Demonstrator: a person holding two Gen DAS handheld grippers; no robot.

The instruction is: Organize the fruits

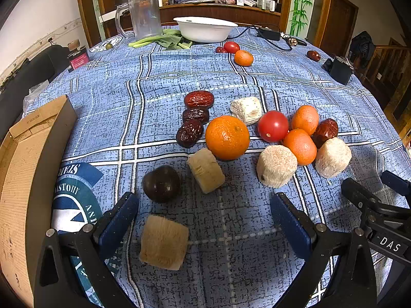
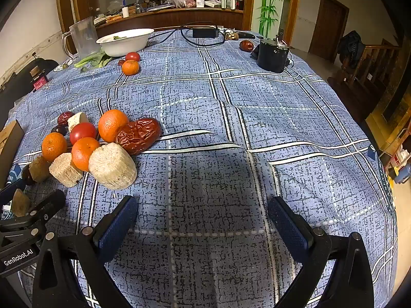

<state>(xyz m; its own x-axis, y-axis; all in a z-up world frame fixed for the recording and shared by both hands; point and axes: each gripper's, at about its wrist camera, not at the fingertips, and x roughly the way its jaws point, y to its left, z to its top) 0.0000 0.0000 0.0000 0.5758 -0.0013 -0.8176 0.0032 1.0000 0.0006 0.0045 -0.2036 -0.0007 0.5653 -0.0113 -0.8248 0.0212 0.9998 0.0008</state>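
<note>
Barely begun, by the look of it. Left gripper (image 1: 204,220) spread wide, holding nothing; a tan chunk (image 1: 164,242) just inside its left finger, a dark plum (image 1: 161,183) just ahead. Right gripper (image 2: 203,223) likewise wide and empty above bare cloth. Fruit pile (image 2: 90,143) ahead-left, unsorted. Cardboard box (image 1: 23,179) far left, seemingly unfilled.

A white "DAS" label stood on the right gripper's black body (image 1: 390,243) in the left wrist view. "GenRobot.AI" stood on the left gripper's body (image 2: 18,256) in the right wrist view. The tablecloth (image 1: 231,82) emblem's upside-down lettering could not be read surely.
</note>
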